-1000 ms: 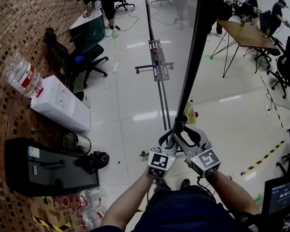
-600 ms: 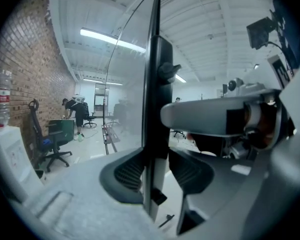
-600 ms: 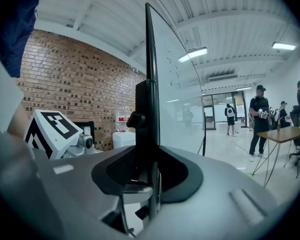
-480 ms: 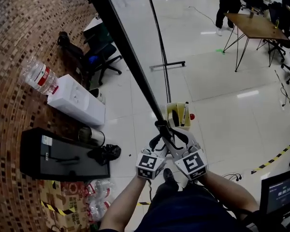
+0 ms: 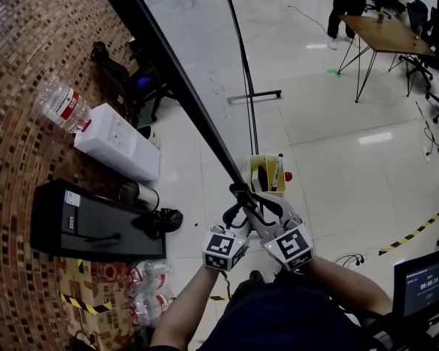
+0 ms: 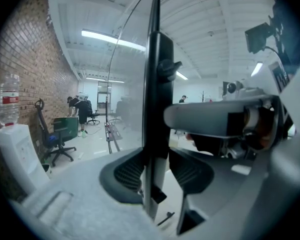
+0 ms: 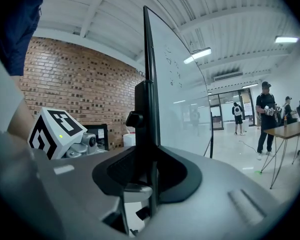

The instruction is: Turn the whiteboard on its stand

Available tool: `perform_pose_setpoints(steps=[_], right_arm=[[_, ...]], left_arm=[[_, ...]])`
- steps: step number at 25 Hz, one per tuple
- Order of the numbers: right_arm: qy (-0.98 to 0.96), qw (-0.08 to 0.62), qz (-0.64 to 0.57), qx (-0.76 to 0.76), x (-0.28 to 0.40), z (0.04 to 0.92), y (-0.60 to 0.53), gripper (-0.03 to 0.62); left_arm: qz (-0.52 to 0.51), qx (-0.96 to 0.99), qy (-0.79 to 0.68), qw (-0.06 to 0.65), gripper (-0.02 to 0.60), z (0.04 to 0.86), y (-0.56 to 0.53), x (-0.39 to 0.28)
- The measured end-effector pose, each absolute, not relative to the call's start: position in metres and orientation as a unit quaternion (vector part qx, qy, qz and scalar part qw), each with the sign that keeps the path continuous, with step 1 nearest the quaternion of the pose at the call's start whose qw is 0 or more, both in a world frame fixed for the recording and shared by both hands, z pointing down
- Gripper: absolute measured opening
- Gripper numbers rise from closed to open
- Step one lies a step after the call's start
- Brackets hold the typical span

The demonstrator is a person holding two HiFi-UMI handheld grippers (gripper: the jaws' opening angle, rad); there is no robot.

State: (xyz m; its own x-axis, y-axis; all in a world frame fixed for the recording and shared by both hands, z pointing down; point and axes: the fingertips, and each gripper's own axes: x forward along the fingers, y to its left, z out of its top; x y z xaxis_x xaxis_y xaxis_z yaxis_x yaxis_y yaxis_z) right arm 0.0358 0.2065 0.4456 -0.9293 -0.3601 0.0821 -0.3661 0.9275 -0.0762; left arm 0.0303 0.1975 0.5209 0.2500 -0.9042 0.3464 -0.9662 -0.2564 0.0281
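L gripper (image 6: 155,171) clamped on whiteboard (image 5: 205,42) frame edge. R gripper (image 7: 150,176) jaws closing on same edge, just beside L.

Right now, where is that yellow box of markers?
In the head view the yellow box sits near the centre, just right of the whiteboard's dark edge at its near end, with markers standing in it.

whiteboard (image 5: 174,75) 1 | hand-held grippers (image 6: 155,171) (image 7: 149,171) 2 | water dispenser (image 5: 117,152) 1 | table (image 5: 384,35) 1
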Motion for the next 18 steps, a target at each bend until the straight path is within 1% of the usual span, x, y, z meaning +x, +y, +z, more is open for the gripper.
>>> perform_pose_setpoints(steps=[3,7,10,13,18], right_arm=[[-0.98,0.022,0.066,0.187,0.045,0.44,0.214,0.123],[-0.974,0.036,0.066,0.215,0.062,0.444,0.228,0.123],[-0.97,0.051,0.064,0.228,0.069,0.444,0.242,0.121],[-0.967,0.062,0.066,0.236,0.07,0.44,0.253,0.121],[-0.965,0.046,0.077,0.245,0.079,0.428,0.266,0.123]], left_arm=[[0.117,0.799,-0.581,0.106,0.158,0.517,0.204,0.043],[0.116,0.822,-0.547,0.107,0.152,0.513,0.222,0.063],[0.097,0.834,-0.535,0.094,0.149,0.515,0.233,0.068],[0.076,0.845,-0.52,0.104,0.149,0.506,0.247,0.07],[0.072,0.85,-0.508,0.115,0.149,0.497,0.263,0.079]])
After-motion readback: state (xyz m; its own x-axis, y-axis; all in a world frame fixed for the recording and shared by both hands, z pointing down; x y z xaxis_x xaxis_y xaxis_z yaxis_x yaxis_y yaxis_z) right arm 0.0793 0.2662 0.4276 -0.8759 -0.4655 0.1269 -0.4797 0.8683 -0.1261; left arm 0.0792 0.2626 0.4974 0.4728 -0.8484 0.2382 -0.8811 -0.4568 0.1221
